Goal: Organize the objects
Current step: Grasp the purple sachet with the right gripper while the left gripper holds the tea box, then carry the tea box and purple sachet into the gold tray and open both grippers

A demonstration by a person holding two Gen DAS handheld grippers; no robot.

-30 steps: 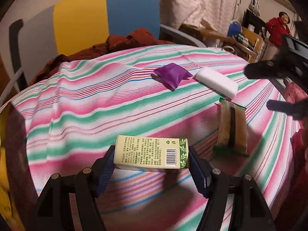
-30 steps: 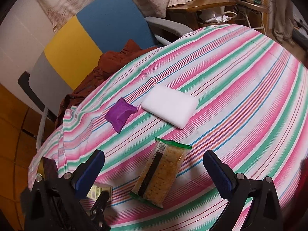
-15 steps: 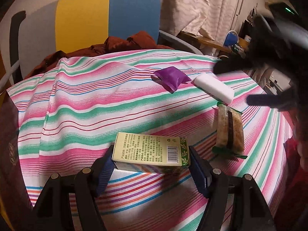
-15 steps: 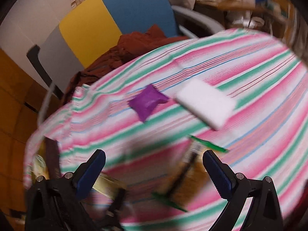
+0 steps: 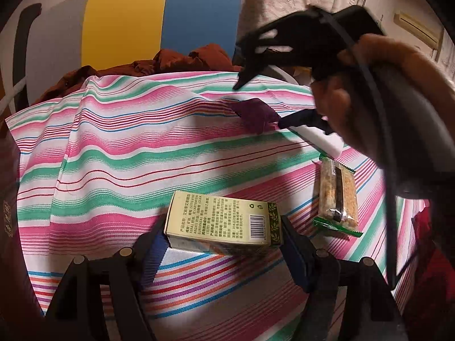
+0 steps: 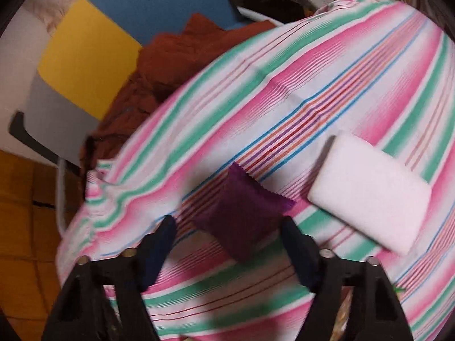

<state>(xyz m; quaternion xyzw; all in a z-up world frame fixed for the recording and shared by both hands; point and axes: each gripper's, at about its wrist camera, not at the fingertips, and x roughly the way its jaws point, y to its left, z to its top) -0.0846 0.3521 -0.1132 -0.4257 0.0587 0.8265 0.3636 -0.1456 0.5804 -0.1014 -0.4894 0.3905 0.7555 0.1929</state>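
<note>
Purple sachet [image 6: 241,213] between spread right tongs [image 6: 227,224]

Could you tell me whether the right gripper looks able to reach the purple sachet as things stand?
Probably yes: the right gripper is open with the purple sachet between its fingers, nothing in between; the white block lies clear beside it.

The light is warm and rather dim, with a bright patch on the striped tablecloth [image 5: 184,258] near the left camera. The right wrist view is blurred by motion. Both views curve strongly toward dark round edges
</note>
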